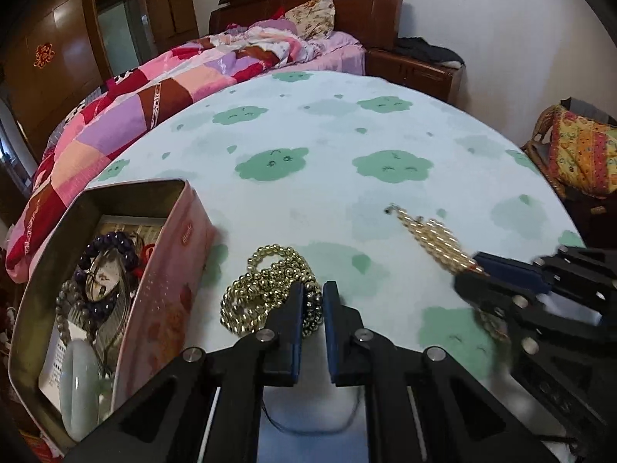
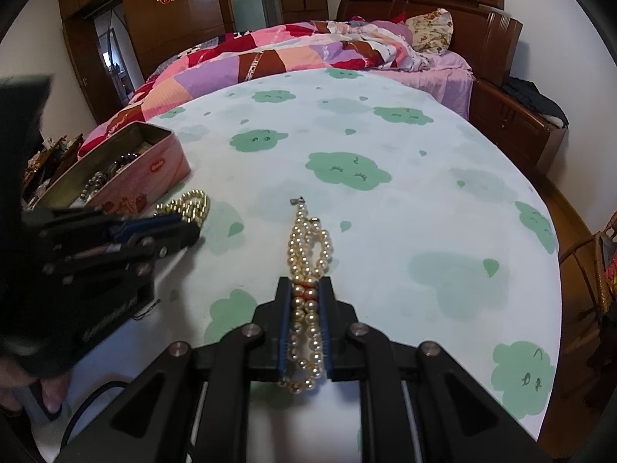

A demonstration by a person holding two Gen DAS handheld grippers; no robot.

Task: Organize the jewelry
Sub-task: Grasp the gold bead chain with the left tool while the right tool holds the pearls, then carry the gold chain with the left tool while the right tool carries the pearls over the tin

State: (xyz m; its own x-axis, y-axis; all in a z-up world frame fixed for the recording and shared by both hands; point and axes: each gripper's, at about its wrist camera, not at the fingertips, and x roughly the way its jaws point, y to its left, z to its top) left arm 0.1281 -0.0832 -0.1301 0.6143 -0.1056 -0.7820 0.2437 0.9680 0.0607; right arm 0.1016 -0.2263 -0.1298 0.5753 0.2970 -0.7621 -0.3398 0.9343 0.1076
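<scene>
The right gripper (image 2: 304,301) is clamped on a pearl necklace (image 2: 308,254), whose long axis runs straight ahead along the fingers, clasp end pointing away over the table (image 2: 424,212). The left gripper (image 1: 313,301) pinches a heaped gold bead chain (image 1: 266,289) just beside the pink tin (image 1: 166,277) of jewelry

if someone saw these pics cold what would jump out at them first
Most likely the pearl necklace clamped in the right gripper, its free end trailing onto the cloud-print tablecloth. Next, the heap of gold beads at the left gripper's fingertips, where a few beads sit between the narrowly parted fingers. Just left of that stands the open pink tin, already holding bracelets.
</scene>
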